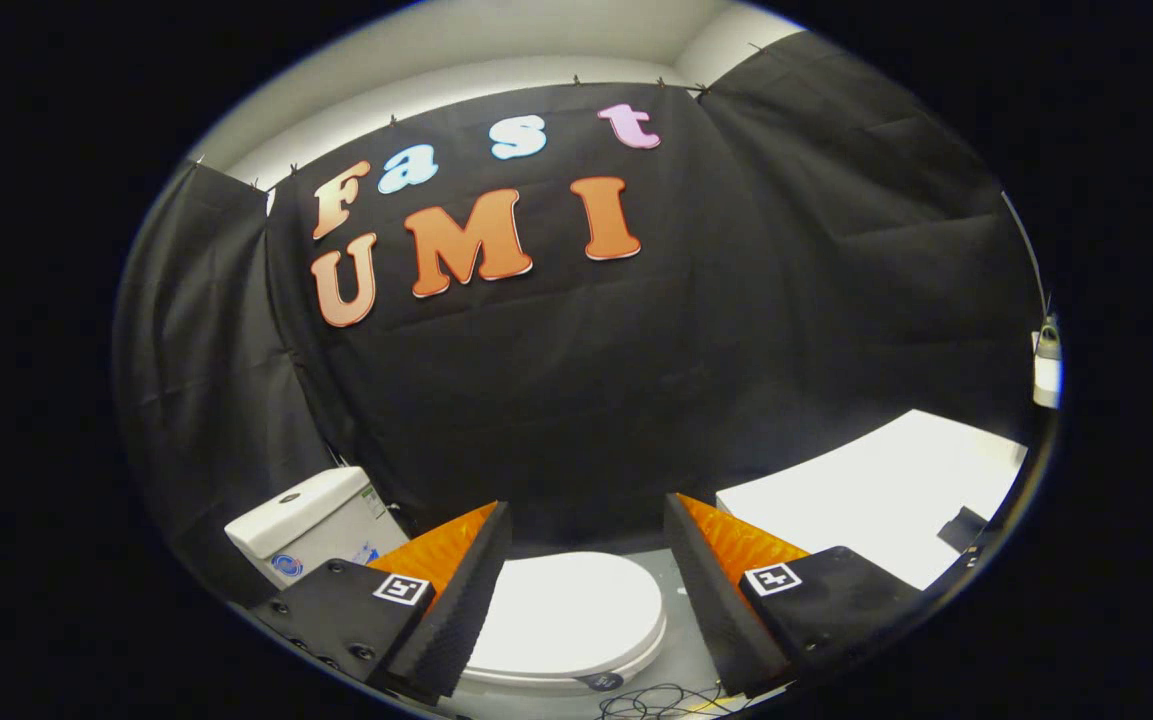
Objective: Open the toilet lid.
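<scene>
Lid point(568, 612) first: it lies flat and closed on the toilet, low in the frame, showing in the gap between my two fingers and well beyond them. The gripper point(586, 580) is spread wide and holds nothing, its dark ribbed pads facing each other with orange backing behind. The tank point(311, 525) sits at the lower left of the frame, so I judge the hinge to be on that side and the free edge of the lid to be the rounded rim towards the lower right. I am at the approach stage, with no contact yet and everything of the task left to do. To do this well I would bring the claw down and forward towards that free rim, come in low, and slip one finger under the lip while the other rides above, closing only enough to hook it. From there the lift should follow an arc about the hinge towards the tank, not a straight pull upward, or the lid will slide off the pads. A white table point(876, 490) stands at the lower right of the frame, near the right finger, so I would keep my swing clear of its edge. Loose cables point(656, 702) lie on the floor at the bottom of the frame beside the bowl, and I would stay above them.
</scene>
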`<state>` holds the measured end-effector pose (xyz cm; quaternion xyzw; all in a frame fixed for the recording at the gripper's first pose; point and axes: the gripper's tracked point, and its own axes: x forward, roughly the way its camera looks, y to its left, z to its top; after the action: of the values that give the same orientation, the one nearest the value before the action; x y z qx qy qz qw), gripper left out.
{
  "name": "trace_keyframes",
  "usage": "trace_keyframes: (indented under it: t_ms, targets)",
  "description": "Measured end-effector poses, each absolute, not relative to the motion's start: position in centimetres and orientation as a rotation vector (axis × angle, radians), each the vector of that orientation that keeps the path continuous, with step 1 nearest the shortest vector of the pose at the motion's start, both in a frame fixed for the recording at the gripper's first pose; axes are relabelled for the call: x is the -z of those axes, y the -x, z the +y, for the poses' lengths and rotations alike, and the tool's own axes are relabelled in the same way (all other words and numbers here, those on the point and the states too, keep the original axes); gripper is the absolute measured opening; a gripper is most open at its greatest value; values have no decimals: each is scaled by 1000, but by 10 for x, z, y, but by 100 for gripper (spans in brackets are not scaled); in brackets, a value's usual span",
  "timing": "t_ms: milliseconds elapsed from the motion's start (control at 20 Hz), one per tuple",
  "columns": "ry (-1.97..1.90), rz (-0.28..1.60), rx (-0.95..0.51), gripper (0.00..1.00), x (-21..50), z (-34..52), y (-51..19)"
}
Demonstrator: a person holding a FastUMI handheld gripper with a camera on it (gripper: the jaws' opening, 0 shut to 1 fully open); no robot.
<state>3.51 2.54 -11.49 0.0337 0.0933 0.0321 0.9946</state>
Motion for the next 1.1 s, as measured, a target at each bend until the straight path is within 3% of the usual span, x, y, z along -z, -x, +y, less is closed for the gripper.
trace_keyframes:
  t_ms: [500,1100]
  targets:
    - [-324,358,85,99,258,28,-43]
    - [-364,578,298,99,418,-20,2]
